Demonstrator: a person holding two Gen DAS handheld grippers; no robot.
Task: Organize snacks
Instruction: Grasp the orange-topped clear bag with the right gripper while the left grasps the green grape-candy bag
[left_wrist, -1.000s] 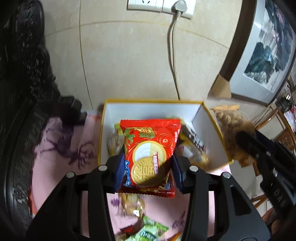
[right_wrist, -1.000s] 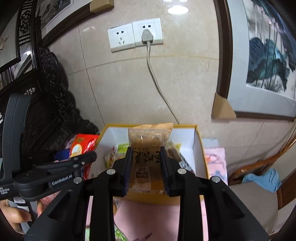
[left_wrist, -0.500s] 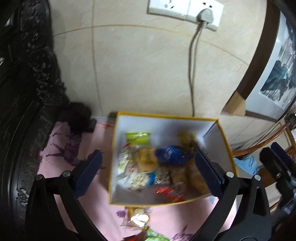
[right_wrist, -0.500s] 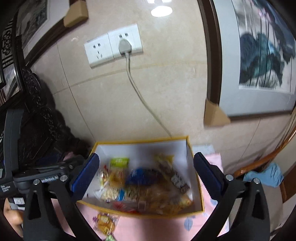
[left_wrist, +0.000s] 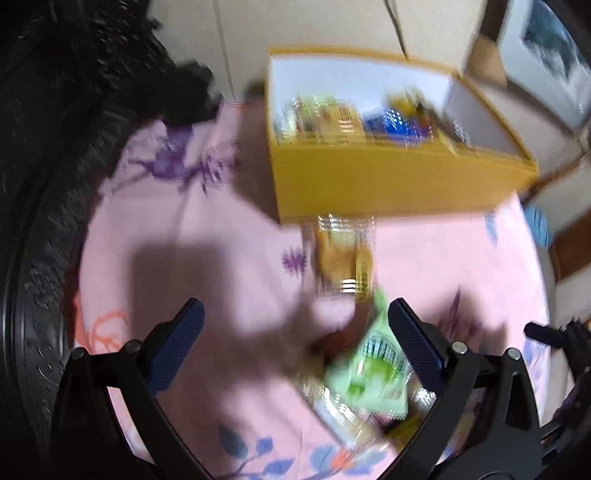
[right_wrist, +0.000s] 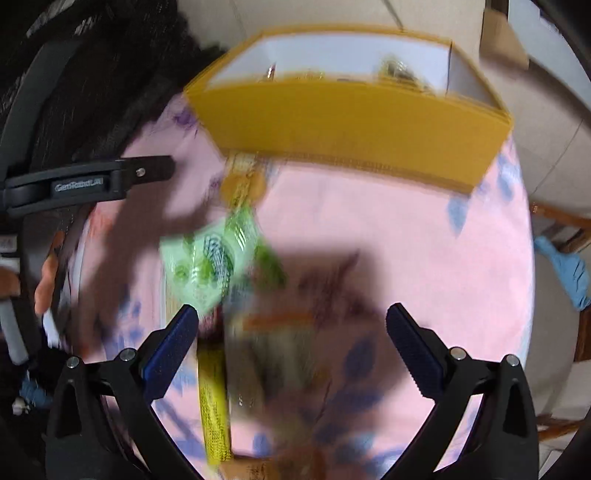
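Both views badly smeared by motion. Left gripper (left_wrist: 293, 325) spread wide, nothing between its blue pads, pointed steeply down at the surface (left_wrist: 229, 236) under a pink flowered cloth. Jaws just been opening, empty now. Right gripper (right_wrist: 291, 332) likewise spread wide and empty, jaws also just been opening, tilted down over the same cloth.

Yellow box (left_wrist: 388, 184) stood at the far edge of the surface by the tiled wall, white inside, with mixed snack packets in it, among them a blue packet (left_wrist: 391, 123); the others too blurred to tell apart. Just in front of the box's near wall lay a clear packet with brown biscuits (left_wrist: 341, 254). Nearer the left gripper, beside its right pad, lay a green packet (left_wrist: 373, 373) on top of other wrappers. In the right wrist view, a long yellow packet (right_wrist: 214, 398) lay near that gripper's left pad, with more blurred wrappers between the pads on the cloth.

Dark carved furniture (left_wrist: 55, 147) along the left. Blue cloth (right_wrist: 565, 269) off the right edge of the surface.
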